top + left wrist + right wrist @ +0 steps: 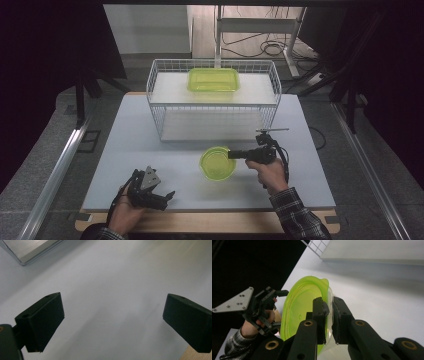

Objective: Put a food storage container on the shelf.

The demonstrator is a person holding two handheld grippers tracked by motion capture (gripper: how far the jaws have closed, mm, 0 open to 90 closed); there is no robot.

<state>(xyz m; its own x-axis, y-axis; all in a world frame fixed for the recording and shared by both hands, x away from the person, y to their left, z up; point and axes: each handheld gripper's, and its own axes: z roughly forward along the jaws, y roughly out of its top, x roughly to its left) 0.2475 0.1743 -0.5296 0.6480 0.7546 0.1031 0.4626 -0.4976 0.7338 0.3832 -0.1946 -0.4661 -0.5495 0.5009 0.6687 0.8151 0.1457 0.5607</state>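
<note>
A round green plastic bowl (217,163) stands on the white table in front of the wire rack. My right gripper (232,155) reaches it from the right, its jaws shut on the bowl's rim. In the right gripper view the two black pads (321,312) pinch the bowl's (299,307) thin wall, one inside and one outside. My left gripper (167,196) rests low at the near left of the table, open, with nothing between its jaws. The left gripper view has its wide-apart gripper (112,320) over bare table.
A white wire basket rack (160,107) stands at the back of the table, with a rectangular green container (213,80) on its upper shelf. The table's front edge (200,210) lies just beyond my hands. Dark floor and metal rails flank the table.
</note>
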